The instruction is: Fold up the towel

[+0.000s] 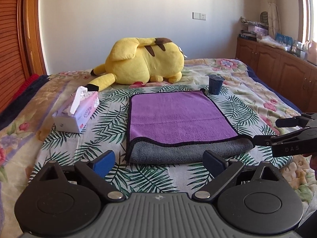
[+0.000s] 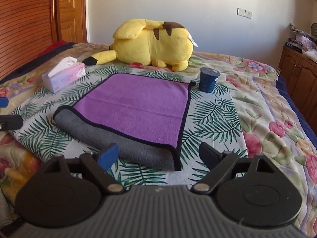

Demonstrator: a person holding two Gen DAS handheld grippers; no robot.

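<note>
The towel (image 1: 178, 119) lies on the bed (image 1: 257, 83), on a cloth with green leaves (image 1: 111, 123) on it. It is folded over once. The purple side faces up and the gray side peeks out along the near edge, where the fold is. A thin black trim runs all around it. The purple top edge does not quite reach the gray fold (it sits a little way back).

The left tongs (image 1: 159, 159) are spread wide, with nothing between them. They hang just in front of the gray fold, near its left end, and do not touch it. One finger has a bright blue pad (image 1: 105, 158).

The right tongs (image 2: 158, 155) are spread wide too and hold nothing. They hang over the near right corner of the towel (image 2: 136, 109). In the left view, the right tongs (image 1: 265, 130) come in from the side, with their tips just beside the towel's right end. I cannot tell if they touch it.

A big yellow plush toy (image 1: 144, 61) lies behind the towel. A pink and white tissue box (image 1: 77, 113) sits to the left, with a tissue poking out. A small dark blue cup (image 1: 215, 84) stands just beside the far right corner of the towel. A wooden cabinet (image 1: 277, 59) stands along the right wall.
</note>
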